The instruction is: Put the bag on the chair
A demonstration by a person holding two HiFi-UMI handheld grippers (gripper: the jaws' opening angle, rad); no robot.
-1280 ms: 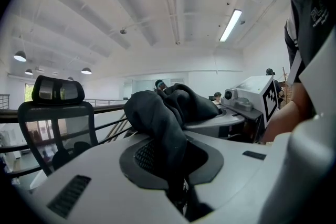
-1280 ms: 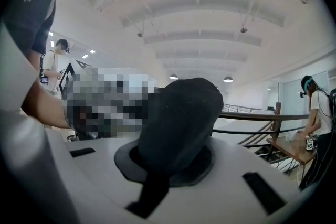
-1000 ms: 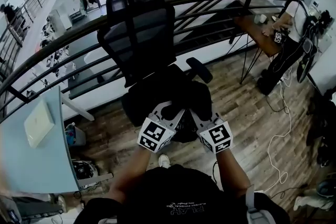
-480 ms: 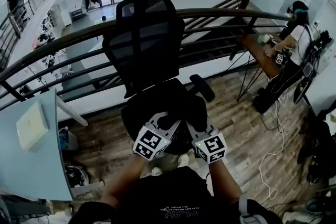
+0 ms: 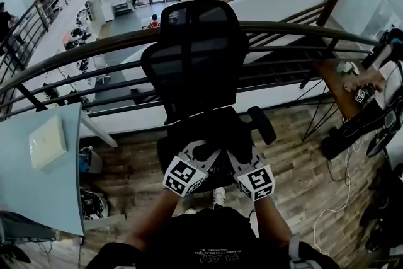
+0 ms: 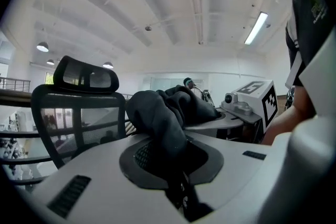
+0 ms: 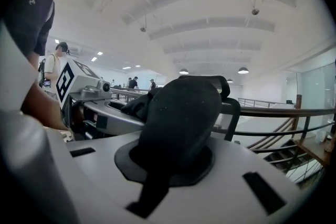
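The black bag [image 5: 214, 128] hangs bunched over the seat of a black office chair with a mesh back [image 5: 198, 63]; whether it touches the seat I cannot tell. My left gripper [image 5: 201, 153] is shut on the bag's dark fabric [image 6: 160, 123], which fills its jaws. My right gripper [image 5: 234, 155] is shut on another fold of the bag [image 7: 181, 110]. The two grippers sit side by side at the bag's near edge. The chair's headrest [image 6: 86, 73] rises beyond the bag, and the seat is mostly hidden under it.
A curved dark railing [image 5: 75, 50] runs right behind the chair, with a drop to a lower floor beyond. A pale blue table [image 5: 38, 186] carrying a white box [image 5: 47, 142] stands at the left. A person at a wooden desk [image 5: 343, 82] and floor cables [image 5: 340, 198] are at the right.
The head view has swung, so the chair now sits more to the centre and right. Both grippers stay shut on the bag at the chair's front.
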